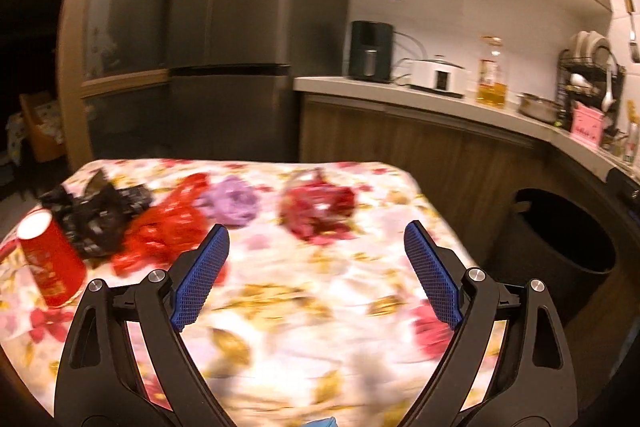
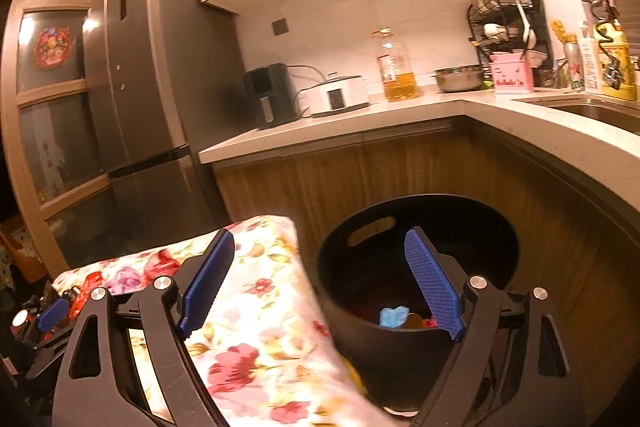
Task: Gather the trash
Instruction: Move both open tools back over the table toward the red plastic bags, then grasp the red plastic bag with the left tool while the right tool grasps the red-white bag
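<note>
Two grippers are seen spread wide, nothing held: left gripper [image 1: 316, 247] above the floral tablecloth [image 1: 300, 307], right gripper [image 2: 320, 255] over the black bin [image 2: 360, 331] right of the table. Red cup [image 1: 50, 263], black bag [image 1: 92, 219], red bag [image 1: 160, 231] lie far left; blue scrap [image 2: 394, 315] is seen inside the bin.

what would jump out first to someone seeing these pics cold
Probably the loud floral tablecloth with its row of crumpled trash at the far side: a black bag, a red bag, a purple wad, plus a red paper cup at the left edge. Next, the black bin on the floor right of the table, with a light blue scrap inside.
</note>
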`<control>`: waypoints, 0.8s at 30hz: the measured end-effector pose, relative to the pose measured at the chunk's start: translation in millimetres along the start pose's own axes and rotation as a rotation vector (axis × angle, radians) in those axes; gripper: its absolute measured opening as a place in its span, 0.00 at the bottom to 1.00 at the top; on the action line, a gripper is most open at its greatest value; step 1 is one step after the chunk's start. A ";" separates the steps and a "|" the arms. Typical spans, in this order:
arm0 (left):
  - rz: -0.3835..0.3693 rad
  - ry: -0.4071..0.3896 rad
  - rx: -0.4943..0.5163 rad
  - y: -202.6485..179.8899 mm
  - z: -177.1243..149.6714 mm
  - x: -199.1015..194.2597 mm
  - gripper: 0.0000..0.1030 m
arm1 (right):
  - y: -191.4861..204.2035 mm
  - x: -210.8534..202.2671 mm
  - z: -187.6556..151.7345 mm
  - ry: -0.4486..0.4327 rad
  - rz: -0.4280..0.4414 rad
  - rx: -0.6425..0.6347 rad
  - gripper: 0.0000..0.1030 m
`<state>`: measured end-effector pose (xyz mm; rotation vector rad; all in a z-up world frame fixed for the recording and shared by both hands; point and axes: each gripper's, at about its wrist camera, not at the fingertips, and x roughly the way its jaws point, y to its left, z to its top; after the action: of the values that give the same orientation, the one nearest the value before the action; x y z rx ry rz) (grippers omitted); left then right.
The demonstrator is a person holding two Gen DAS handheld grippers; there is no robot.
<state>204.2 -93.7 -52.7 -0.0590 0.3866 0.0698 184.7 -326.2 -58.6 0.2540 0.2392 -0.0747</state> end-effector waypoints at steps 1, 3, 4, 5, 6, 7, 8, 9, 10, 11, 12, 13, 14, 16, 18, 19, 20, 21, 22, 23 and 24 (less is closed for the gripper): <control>0.021 0.002 -0.007 10.5 -1.5 1.2 0.85 | 5.5 1.2 -1.3 0.000 0.008 -0.006 0.82; 0.053 0.004 -0.017 25.3 -3.4 2.9 0.85 | 17.0 4.6 -4.9 0.003 0.026 -0.018 0.82; 0.062 0.003 -0.023 30.5 -3.9 3.4 0.85 | 22.9 7.3 -6.6 0.007 0.035 -0.021 0.82; 0.072 0.002 -0.032 38.8 -5.1 3.9 0.85 | 29.9 10.5 -8.4 0.012 0.047 -0.023 0.82; 0.077 0.000 -0.034 44.2 -6.8 3.5 0.85 | 35.1 13.3 -9.9 0.017 0.057 -0.024 0.82; 0.091 -0.003 -0.035 52.9 -7.8 5.3 0.85 | 40.4 16.4 -11.7 0.022 0.066 -0.027 0.82; 0.100 -0.004 -0.034 59.0 -8.6 6.4 0.85 | 46.2 19.6 -13.5 0.026 0.074 -0.031 0.82; 0.110 -0.004 -0.033 63.6 -8.4 8.6 0.85 | 52.5 22.9 -15.3 0.029 0.084 -0.035 0.82; 0.119 -0.005 -0.035 68.0 -7.6 11.1 0.85 | 59.3 26.2 -16.8 0.032 0.094 -0.040 0.82; 0.130 -0.008 -0.039 72.8 -6.7 13.5 0.85 | 67.9 30.7 -18.4 0.035 0.106 -0.049 0.82; 0.137 -0.008 -0.043 77.4 -5.5 16.7 0.85 | 73.9 33.5 -19.5 0.035 0.113 -0.055 0.82; 0.144 -0.003 -0.049 82.8 -3.7 21.8 0.85 | 82.0 37.4 -20.7 0.035 0.121 -0.064 0.82; 0.151 0.000 -0.052 85.3 -2.3 25.7 0.85 | 90.0 41.6 -22.2 0.035 0.129 -0.076 0.82; 0.158 0.005 -0.059 90.9 1.2 35.2 0.85 | 101.4 48.2 -24.4 0.035 0.141 -0.092 0.82; 0.161 0.015 -0.061 93.3 4.2 44.6 0.85 | 113.7 58.0 -26.6 0.037 0.151 -0.108 0.82; 0.158 0.021 -0.060 94.3 5.6 50.6 0.85 | 118.9 63.3 -27.5 0.040 0.153 -0.113 0.82; 0.156 0.026 -0.059 95.1 6.8 55.9 0.85 | 123.8 69.2 -28.6 0.044 0.155 -0.116 0.82; 0.155 0.031 -0.058 95.8 7.8 59.6 0.85 | 127.1 73.3 -29.2 0.047 0.156 -0.116 0.82; 0.153 0.039 -0.056 97.0 8.0 64.8 0.85 | 130.5 78.6 -30.1 0.052 0.157 -0.114 0.82; 0.149 0.047 -0.057 98.6 8.1 69.7 0.85 | 134.8 84.9 -30.3 0.055 0.161 -0.109 0.82; 0.145 0.055 -0.063 100.5 8.3 74.4 0.85 | 137.9 90.2 -29.6 0.057 0.164 -0.107 0.82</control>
<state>268.0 11.2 -77.6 -0.0956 0.4430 0.2237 279.6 -189.2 -75.3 0.1691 0.2775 0.1074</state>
